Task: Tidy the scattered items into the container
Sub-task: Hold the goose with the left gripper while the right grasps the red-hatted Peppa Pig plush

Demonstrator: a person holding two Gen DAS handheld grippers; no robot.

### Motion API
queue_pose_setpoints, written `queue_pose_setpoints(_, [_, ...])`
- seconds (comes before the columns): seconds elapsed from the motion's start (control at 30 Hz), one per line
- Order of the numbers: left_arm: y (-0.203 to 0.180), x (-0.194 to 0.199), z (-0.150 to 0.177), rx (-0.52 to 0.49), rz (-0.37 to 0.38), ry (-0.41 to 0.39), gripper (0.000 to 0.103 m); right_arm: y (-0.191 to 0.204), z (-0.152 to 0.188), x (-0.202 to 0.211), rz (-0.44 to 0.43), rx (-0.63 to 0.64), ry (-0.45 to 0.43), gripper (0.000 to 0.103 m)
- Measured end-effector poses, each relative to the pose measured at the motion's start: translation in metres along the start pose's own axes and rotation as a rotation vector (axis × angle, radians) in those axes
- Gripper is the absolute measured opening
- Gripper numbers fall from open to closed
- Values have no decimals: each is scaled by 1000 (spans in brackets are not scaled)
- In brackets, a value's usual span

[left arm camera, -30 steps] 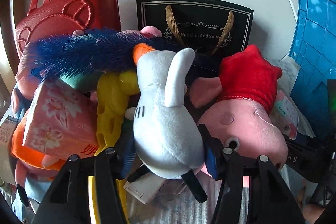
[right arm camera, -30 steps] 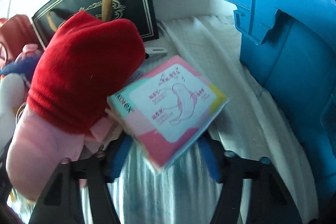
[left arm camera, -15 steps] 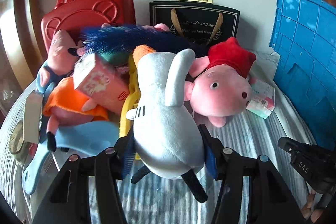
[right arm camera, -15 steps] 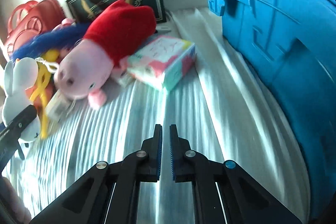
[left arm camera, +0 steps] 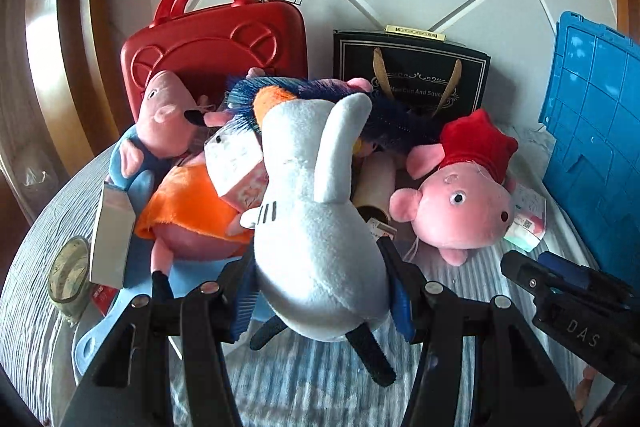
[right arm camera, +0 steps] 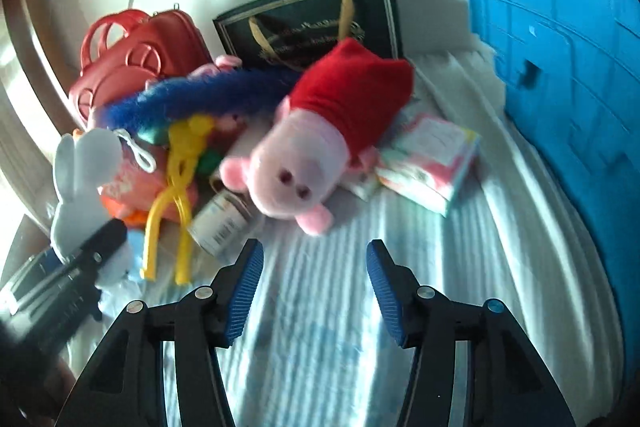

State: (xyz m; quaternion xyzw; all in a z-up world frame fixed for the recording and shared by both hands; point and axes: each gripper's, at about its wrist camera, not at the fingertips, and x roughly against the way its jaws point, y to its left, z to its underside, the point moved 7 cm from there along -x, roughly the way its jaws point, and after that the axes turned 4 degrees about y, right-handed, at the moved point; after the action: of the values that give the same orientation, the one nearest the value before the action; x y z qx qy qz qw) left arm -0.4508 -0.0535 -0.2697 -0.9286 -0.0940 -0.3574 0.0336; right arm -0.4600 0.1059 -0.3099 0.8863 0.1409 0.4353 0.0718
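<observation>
Bright daylight, fisheye-warped edges; right wrist view motion-blurred, glary.

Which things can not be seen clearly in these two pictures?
- Blue container: cut off by the right edge in both views, so its inside stays unseen.
- Black gift bag: lower part hidden behind the toys in the left wrist view.
- Can label: blurred in the right wrist view, text unreadable.
- Grey plush bird: hides the pile behind it in the left wrist view.
</observation>
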Motion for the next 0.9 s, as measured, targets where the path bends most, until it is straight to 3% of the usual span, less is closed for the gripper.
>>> queue_pose_setpoints(0.13, [-4, -22, -7, -16, 2, -4, 54, 6, -17, -28, -23, -54, -10, 59])
queue_pose_setpoints(0.33, [-12, -52, -6, -22, 16, 19, 54, 13, -30, -59, -47, -87, -16, 59])
queue_pose_setpoints(0.53, [-14, -66, -5, -6, 29, 38, 54, 17, -34, -70, -16, -60, -34, 49])
queue_pose_setpoints(0.7, [-16, -57, 1, -8, 46, 44, 54, 18, -27, -56, 4, -16, -38, 47])
queue_pose_setpoints(0.9, [-17, -10, 17, -31, 57, 22, 54, 23, -7, -12, 26, 23, -61, 46])
